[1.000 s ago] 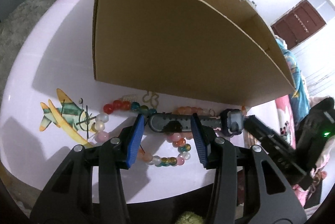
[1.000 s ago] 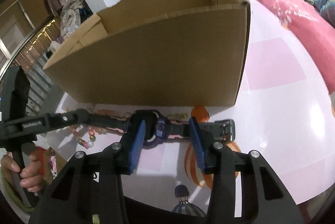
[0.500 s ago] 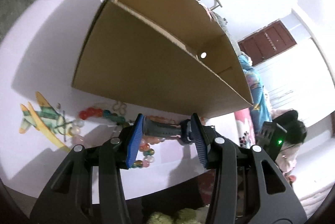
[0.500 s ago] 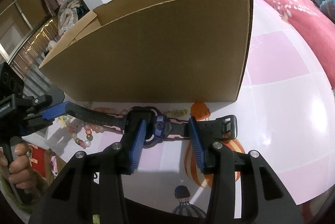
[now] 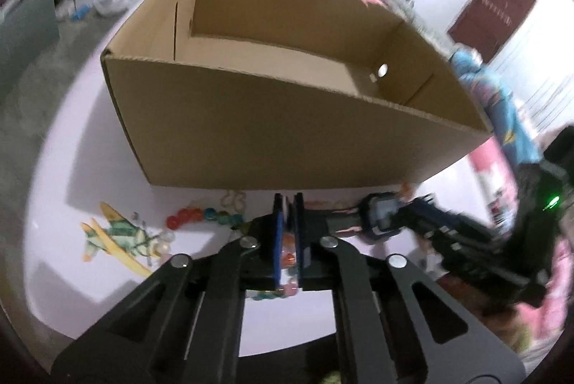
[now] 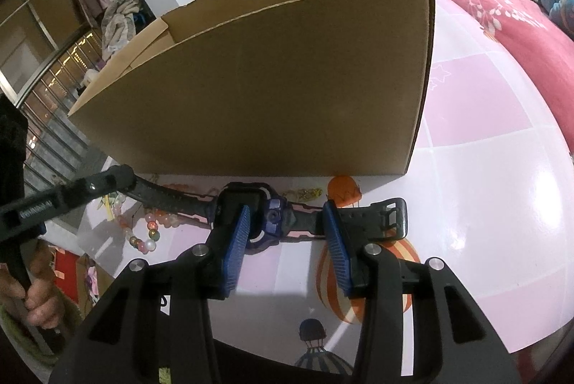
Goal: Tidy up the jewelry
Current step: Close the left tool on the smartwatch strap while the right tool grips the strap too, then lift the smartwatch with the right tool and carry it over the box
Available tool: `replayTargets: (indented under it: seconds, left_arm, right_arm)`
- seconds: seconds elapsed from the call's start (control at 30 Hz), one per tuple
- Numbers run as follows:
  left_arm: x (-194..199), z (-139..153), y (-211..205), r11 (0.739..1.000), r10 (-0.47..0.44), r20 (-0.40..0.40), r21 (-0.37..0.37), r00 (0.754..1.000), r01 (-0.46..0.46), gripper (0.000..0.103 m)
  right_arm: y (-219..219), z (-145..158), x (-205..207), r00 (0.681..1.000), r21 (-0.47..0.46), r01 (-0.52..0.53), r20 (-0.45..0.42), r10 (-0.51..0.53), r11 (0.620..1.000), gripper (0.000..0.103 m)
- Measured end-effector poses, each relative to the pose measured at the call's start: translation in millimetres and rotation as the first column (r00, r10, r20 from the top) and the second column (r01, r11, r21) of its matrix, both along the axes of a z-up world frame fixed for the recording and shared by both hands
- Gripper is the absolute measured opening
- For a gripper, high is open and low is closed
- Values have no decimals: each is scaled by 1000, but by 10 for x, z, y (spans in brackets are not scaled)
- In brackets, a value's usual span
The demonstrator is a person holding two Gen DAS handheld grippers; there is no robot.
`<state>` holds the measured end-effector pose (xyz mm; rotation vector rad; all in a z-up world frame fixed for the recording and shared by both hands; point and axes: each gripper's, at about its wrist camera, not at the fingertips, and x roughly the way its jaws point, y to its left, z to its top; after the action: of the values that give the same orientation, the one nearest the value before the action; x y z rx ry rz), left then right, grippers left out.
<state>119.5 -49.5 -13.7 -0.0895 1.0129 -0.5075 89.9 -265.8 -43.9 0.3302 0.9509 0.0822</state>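
Observation:
A dark blue and black wristwatch [image 6: 247,195] lies stretched out on the pink table in front of a brown cardboard box [image 6: 269,97]. My right gripper [image 6: 287,208] hovers open over it, one pad above the watch face and the other above the buckle strap [image 6: 376,215]. My left gripper [image 5: 288,204] has its jaws closing to a narrow slit on the long strap [image 5: 333,224]; in the right wrist view the left gripper [image 6: 107,181] holds that strap end raised off the table. Beaded bracelets [image 5: 193,215] lie under and beside the strap. The box [image 5: 287,133] looks empty inside.
The table [image 6: 484,204] carries printed pictures, an aeroplane [image 5: 118,240] and balloons [image 6: 358,276]. More beads [image 6: 150,233] lie near its left edge. A person's hand [image 6: 36,294] grips the left tool's handle. A pink bed [image 6: 502,7] stands beyond the table.
The left gripper's jaws went from wide open to almost together around the watch strap. It rose and rolled, so the inside of the box now shows. The right gripper kept still.

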Motion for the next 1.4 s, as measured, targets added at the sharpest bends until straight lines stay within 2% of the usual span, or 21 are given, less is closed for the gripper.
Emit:
replayTargets:
  seconds: [0.23, 0.33, 0.5, 0.67, 0.87, 1.07, 1.17, 1.23, 1.4]
  left_arm:
    - [-45, -36, 75, 994, -18, 46, 106, 999, 13, 3]
    - [-59, -44, 136, 991, -30, 62, 134, 998, 21, 3]
    - [-77, -84, 171, 988, -35, 67, 151, 997, 25, 3]
    - [-66, -91, 185, 987, -40, 67, 157, 997, 29, 3]
    - [-58, -98, 182, 988, -42, 66, 153, 997, 31, 3]
    - [-47, -102, 201, 989, -32, 62, 147, 998, 22, 3]
    - [-39, -105, 206, 989, -31, 57, 145, 998, 22, 3]
    - [-36, -103, 205, 989, -30, 57, 146, 998, 22, 3]
    - [-30, -106, 208, 989, -27, 54, 143, 998, 19, 4]
  right_arm:
    - [-153, 144, -149, 1000, 22, 10, 28, -10, 1000, 42]
    - [-283, 168, -225, 999, 57, 44, 7, -44, 997, 42]
    - [-429, 172, -269, 993, 60, 114, -20, -113, 992, 42]
    - [-590, 46, -186, 981, 108, 189, -61, -183, 976, 42]
    - [-584, -27, -44, 983, 144, 173, -80, -163, 974, 42]
    - [-592, 16, -62, 989, 249, 149, -37, -144, 957, 43]
    - [-631, 7, -79, 993, 373, 114, -3, -121, 921, 43]
    - [-663, -26, -88, 992, 420, 113, -3, -123, 900, 43]
    - [-557, -56, -35, 990, 319, 142, -23, -142, 937, 42]
